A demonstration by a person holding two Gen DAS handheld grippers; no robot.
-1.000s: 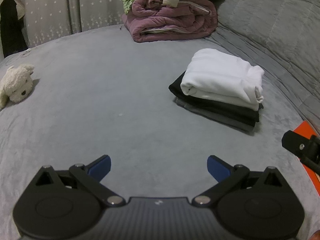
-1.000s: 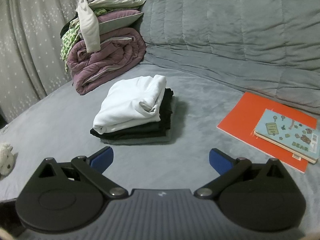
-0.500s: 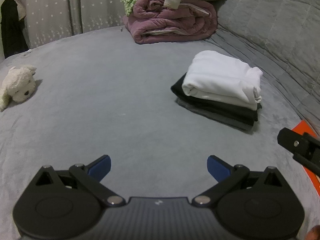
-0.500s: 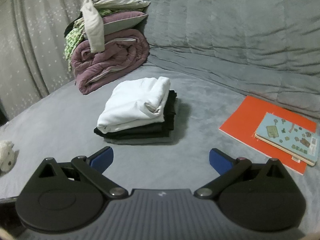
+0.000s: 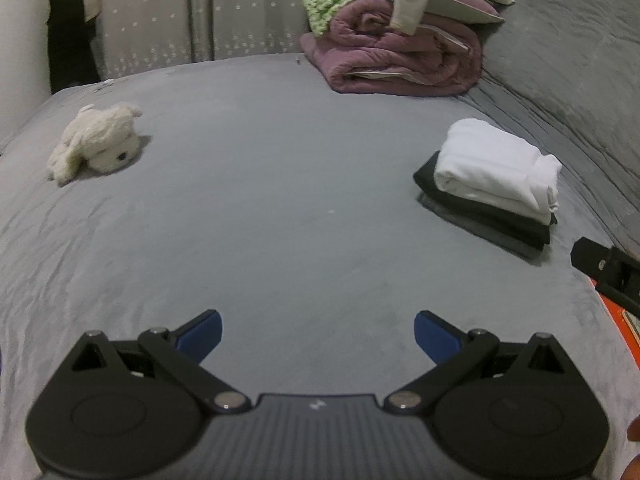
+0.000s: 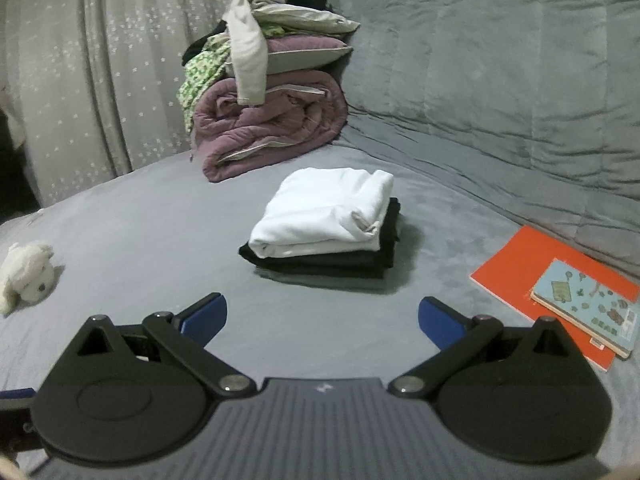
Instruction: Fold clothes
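Both tools hung empty above the grey bed (image 5: pixel 280 200): the left gripper (image 5: pixel 318 334) and the right gripper (image 6: pixel 322 316) each had their blue pads spread wide, released, touching nothing. The folded stack (image 6: pixel 324 228), a white garment on 2 dark ones, sat squared off ahead of the right gripper, well apart from both. That pile looked finished, so the step in hand seemed to be fetching another piece. The next move probably called for reaching to the loose clothes (image 6: pixel 256 40) heaped on the purple quilt (image 6: pixel 272 132) beyond and drawing 1 onto open bed
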